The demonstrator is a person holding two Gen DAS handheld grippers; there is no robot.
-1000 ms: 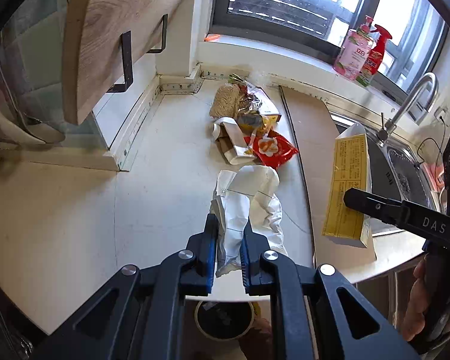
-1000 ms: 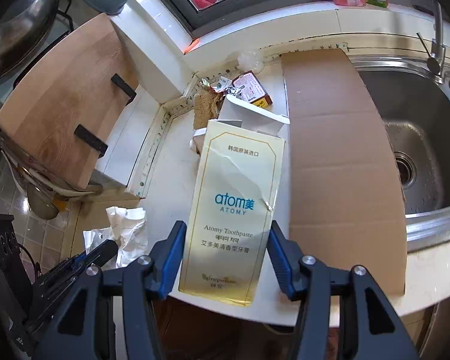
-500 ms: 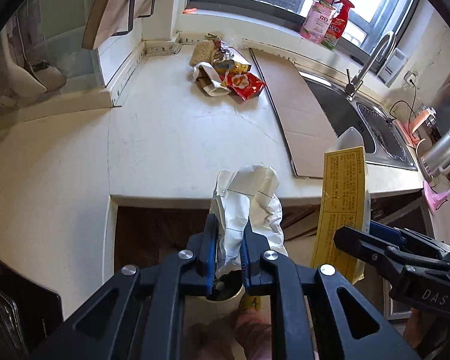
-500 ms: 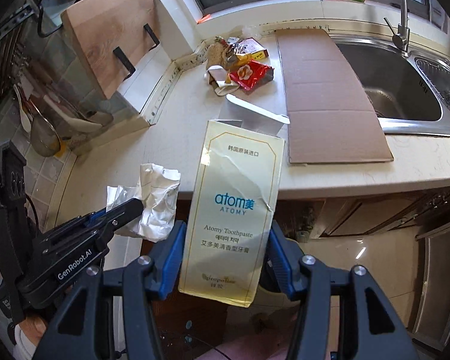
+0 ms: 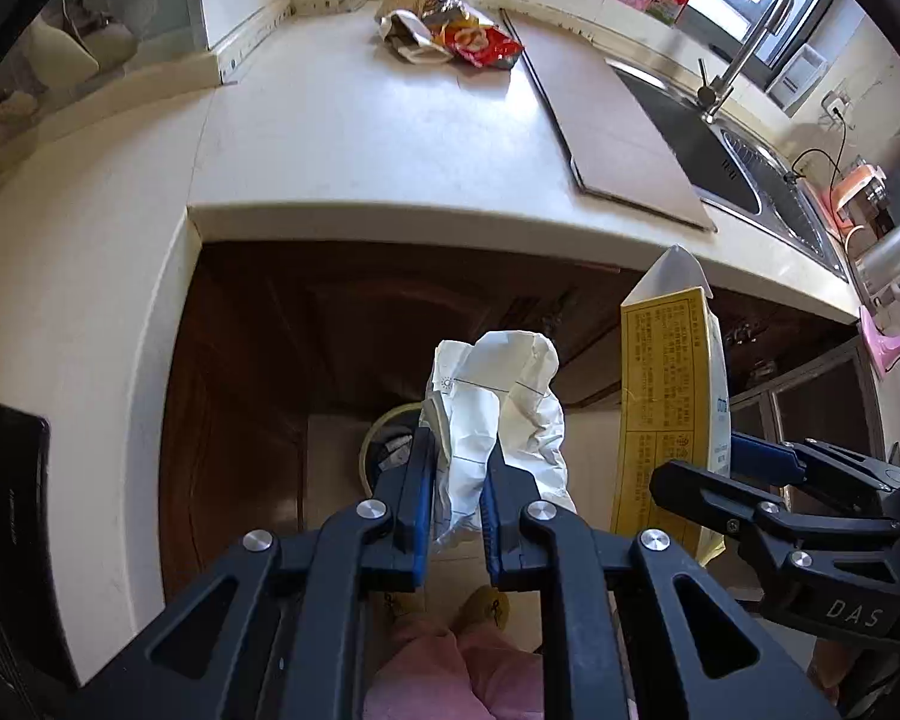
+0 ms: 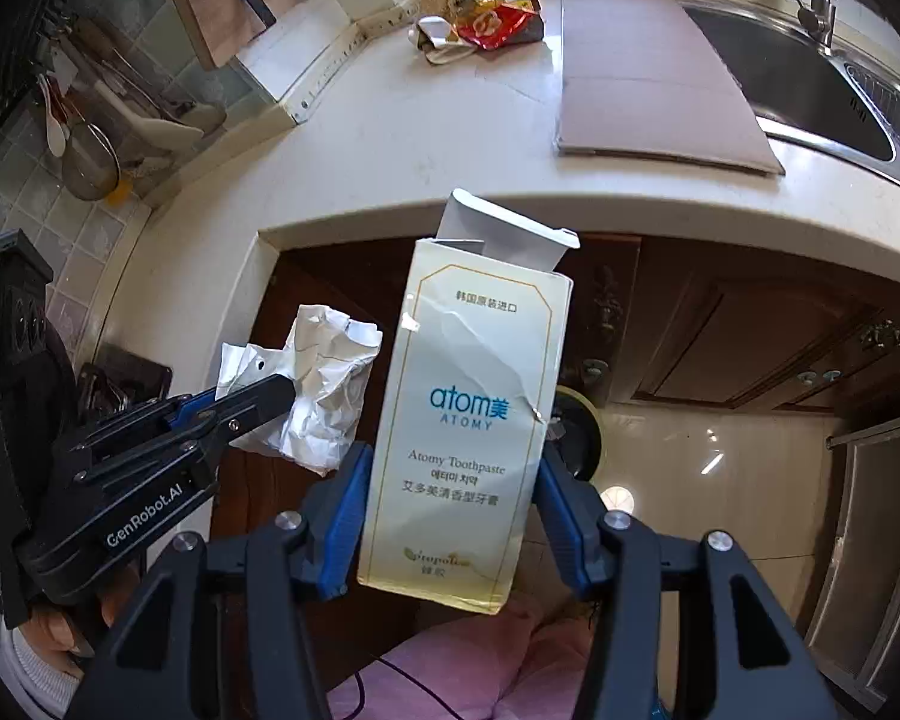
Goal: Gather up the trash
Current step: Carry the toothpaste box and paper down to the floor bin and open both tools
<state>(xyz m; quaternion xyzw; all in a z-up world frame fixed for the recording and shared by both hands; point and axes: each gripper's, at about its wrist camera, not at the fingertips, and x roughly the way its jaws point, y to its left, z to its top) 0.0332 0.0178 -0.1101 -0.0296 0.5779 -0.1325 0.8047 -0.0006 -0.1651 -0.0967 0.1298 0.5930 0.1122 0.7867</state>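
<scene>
My left gripper (image 5: pixel 457 495) is shut on a crumpled white paper (image 5: pixel 498 414), held in the air off the counter's front edge; the paper also shows in the right wrist view (image 6: pixel 324 396). Below it on the floor stands a round trash bin (image 5: pixel 381 450), partly hidden by the paper. My right gripper (image 6: pixel 450 510) is shut on a cream Atomy toothpaste box (image 6: pixel 468 420) with its top flap open; the box shows yellow in the left wrist view (image 5: pixel 666 420). Part of the bin's rim (image 6: pixel 591 426) shows behind the box.
A pile of snack wrappers (image 5: pixel 450 39) lies at the back of the white counter (image 5: pixel 360 138); it also shows in the right wrist view (image 6: pixel 480 18). A flat cardboard sheet (image 5: pixel 612 120) lies beside the sink (image 5: pixel 744 162). Dark wooden cabinet doors (image 6: pixel 720 324) are below the counter.
Both grippers have pulled back from the counter and lowered with their loads. The bin on the floor has come into fuller view beneath the paper.
</scene>
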